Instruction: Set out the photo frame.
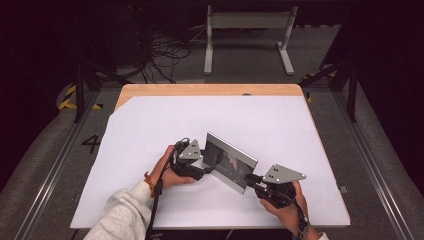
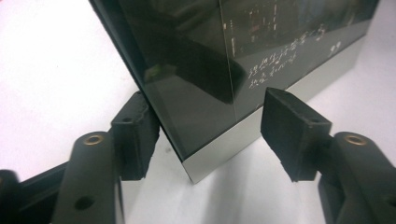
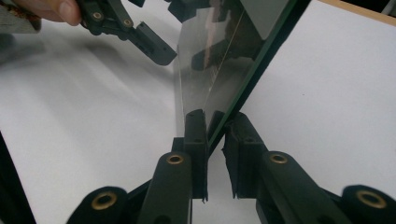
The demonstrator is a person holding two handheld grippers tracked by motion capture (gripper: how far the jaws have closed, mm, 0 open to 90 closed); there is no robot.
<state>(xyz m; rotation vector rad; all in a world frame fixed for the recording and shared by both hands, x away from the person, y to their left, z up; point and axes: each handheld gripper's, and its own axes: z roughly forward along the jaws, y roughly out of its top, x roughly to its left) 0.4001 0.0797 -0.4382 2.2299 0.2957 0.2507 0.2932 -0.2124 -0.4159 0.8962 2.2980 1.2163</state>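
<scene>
Thin, flat rectangular frame (image 1: pixel 231 162) with dark glossy glass front, pale handwriting and a silver border; standing upright on its long edge, angled from ten o'clock to four o'clock, near the six o'clock edge of the white tabletop (image 1: pixel 150 125).

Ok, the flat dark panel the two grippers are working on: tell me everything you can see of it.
The panel is a thin rectangular slab, glossy dark face with faint pale script, silvery band along its lower edge. It stands upright on the white table cover, long edge down. The right gripper pinches one end. The left gripper is open, straddling the other corner, one finger close against it.
</scene>
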